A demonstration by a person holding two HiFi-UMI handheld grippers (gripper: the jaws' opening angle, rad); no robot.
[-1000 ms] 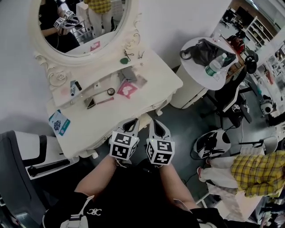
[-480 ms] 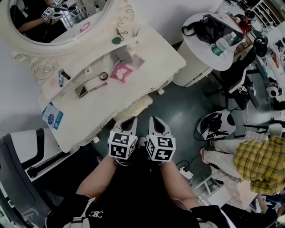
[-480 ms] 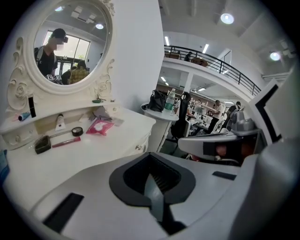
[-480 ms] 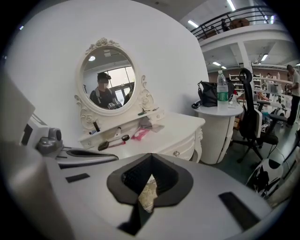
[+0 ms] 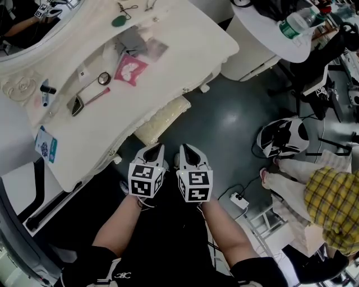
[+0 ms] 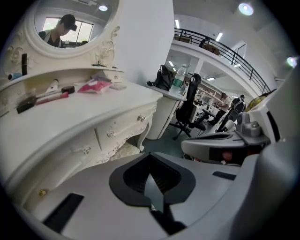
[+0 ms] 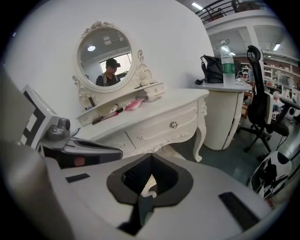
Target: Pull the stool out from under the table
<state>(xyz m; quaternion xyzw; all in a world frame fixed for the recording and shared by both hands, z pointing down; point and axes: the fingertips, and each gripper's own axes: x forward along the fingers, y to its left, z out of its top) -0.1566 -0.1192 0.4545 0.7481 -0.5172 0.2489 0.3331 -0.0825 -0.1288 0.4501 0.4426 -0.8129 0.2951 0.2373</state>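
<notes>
Standing on a dark floor (image 5: 224,126), the white vanity table (image 5: 185,50) shelters a cream cushioned stool (image 5: 162,120); left tongs (image 5: 151,149) and right tongs (image 5: 186,148) hang closed, empty.

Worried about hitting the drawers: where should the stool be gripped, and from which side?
Probably the stool by its exposed cushion edge, approached from the open floor side; the rest sits tucked under the table, so only that edge offers itself.

An open office-like workspace is hosting a staged bedroom corner. An ornate white bench (image 5: 185,45) with an oval mirror (image 7: 104,50) is standing against a bare wall, while a black office chair (image 7: 256,101), a railed mezzanine (image 6: 219,51) and ceiling lights (image 6: 245,8) are showing around it.
</notes>
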